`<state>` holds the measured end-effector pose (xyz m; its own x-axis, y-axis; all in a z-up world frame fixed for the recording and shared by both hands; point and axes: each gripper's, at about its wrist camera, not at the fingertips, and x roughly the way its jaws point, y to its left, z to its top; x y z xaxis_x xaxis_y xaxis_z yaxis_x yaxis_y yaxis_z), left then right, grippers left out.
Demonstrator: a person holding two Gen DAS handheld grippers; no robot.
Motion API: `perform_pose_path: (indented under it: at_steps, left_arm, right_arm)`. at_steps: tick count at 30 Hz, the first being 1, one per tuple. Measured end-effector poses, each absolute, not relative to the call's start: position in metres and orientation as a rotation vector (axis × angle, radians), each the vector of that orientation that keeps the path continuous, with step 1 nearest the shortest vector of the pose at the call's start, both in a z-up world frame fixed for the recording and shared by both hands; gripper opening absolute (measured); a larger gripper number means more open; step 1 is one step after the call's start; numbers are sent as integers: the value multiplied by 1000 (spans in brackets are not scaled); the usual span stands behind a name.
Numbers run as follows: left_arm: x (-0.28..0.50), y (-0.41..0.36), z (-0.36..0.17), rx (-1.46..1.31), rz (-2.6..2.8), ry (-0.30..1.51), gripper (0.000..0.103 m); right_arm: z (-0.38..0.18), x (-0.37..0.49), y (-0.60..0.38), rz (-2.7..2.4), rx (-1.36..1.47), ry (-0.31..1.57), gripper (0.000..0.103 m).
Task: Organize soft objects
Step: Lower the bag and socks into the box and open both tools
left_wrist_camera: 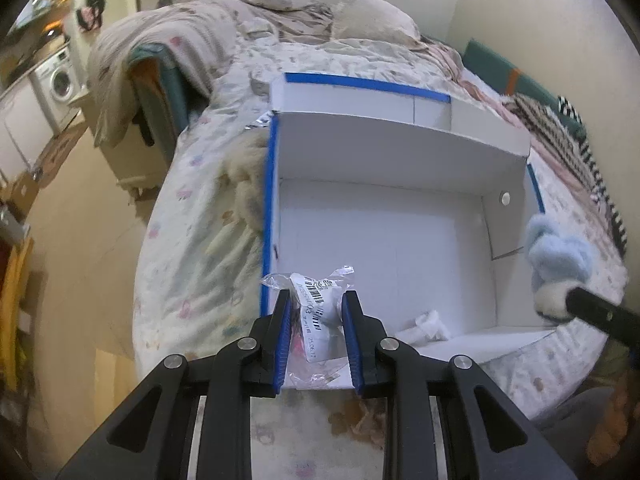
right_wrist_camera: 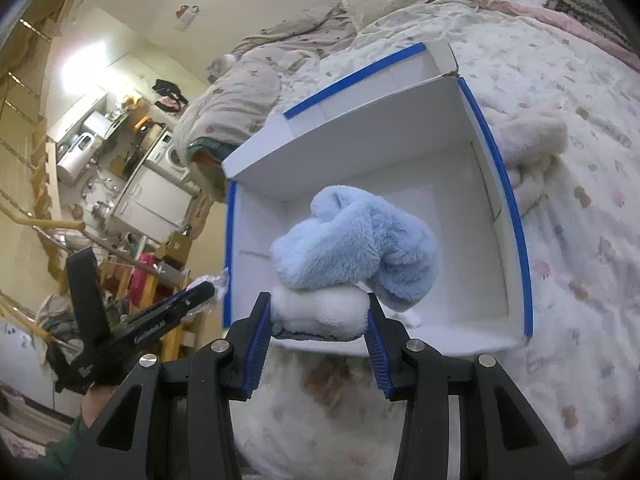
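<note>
A white cardboard box [left_wrist_camera: 400, 152] with blue-taped edges lies open on the bed; it also shows in the right wrist view [right_wrist_camera: 360, 148]. My left gripper [left_wrist_camera: 316, 304] is shut on a clear plastic packet [left_wrist_camera: 320, 308] with a barcode label, held over the box's near left edge. My right gripper [right_wrist_camera: 320, 312] is shut on a fluffy blue and white plush item [right_wrist_camera: 356, 248], held over the box's near edge. The plush [left_wrist_camera: 556, 256] and the right gripper's finger show at the right of the left wrist view. A small white wad [left_wrist_camera: 426, 326] lies inside the box.
A cream fluffy item [right_wrist_camera: 532, 148] lies on the bedspread against the box's side; it shows in the left wrist view [left_wrist_camera: 246, 176] too. A rumpled duvet [left_wrist_camera: 224, 32] and pillow [left_wrist_camera: 372, 20] lie at the bed's far end. A kitchen area with a washing machine [left_wrist_camera: 60, 80] lies beyond the bed.
</note>
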<state>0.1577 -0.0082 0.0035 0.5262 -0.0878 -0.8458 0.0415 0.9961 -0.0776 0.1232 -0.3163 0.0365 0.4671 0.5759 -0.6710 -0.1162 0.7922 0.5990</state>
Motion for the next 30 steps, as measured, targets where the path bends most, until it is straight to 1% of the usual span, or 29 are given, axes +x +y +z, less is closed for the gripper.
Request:
perform_pose_path:
  at_steps: [5,11,19,22,30]
  left_arm:
    - [180,-19,-10,-24,-100,996,22]
    - [191,-22,-39,-23,-81,1031,22]
    - [190,-33,-57,23,-98,1036,22]
    - [192,-34,-61,22,-103,1044,22]
    - [193,-41,-64,56,-108,1035,22]
  right_arm:
    - [29,145,-318,415,521,984,47]
    - [14,165,-316,355,476,971,47]
    - [-26,178,-295,345,408,1064,47]
    - [-30,179,-287,344,354,1083,47]
    - [-38,183,-278,356,336,1119,47]
